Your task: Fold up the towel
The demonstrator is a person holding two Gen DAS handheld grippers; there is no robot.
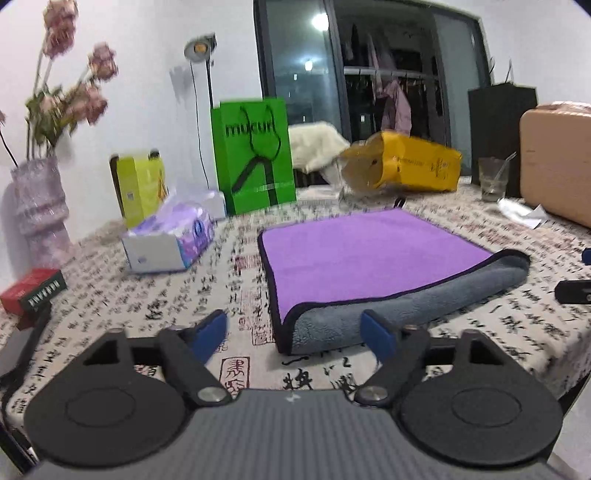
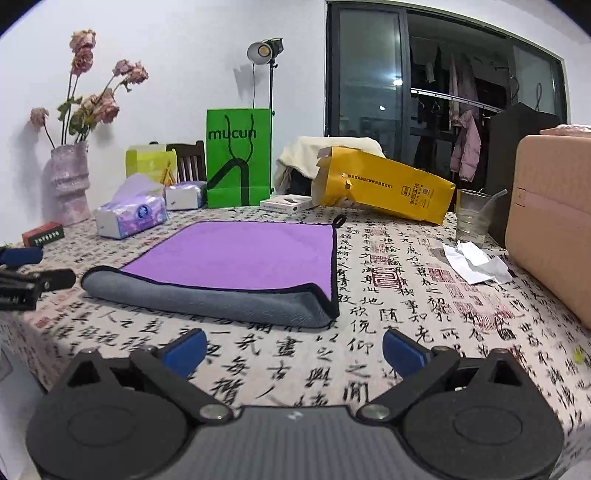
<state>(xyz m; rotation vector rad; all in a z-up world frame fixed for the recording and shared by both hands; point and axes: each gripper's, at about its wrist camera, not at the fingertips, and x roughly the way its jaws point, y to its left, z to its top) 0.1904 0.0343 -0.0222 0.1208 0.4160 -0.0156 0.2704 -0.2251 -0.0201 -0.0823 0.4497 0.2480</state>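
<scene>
Towel (image 1: 373, 258), purple with its grey underside rolled over along the near edge, lies flat mid-table near the front edge. Left gripper (image 1: 295, 328) and right gripper (image 2: 293, 349) hover just before that fold, jaws spread wide, holding nothing.

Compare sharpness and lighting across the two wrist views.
Left wrist: motion blur smears the flowers, green bag and tablecloth print; window glare. Right wrist: sharp, bag text legible on the bag; lamp casts a wall shadow. Both bend edges, fisheye.

We see a plush matt cloth towel (image 2: 236, 254), printed cloth tablecloth (image 2: 406, 295), glossy green paper bag (image 2: 238, 155), clear glass cup (image 2: 472, 214), matt black plastic grippers
</scene>
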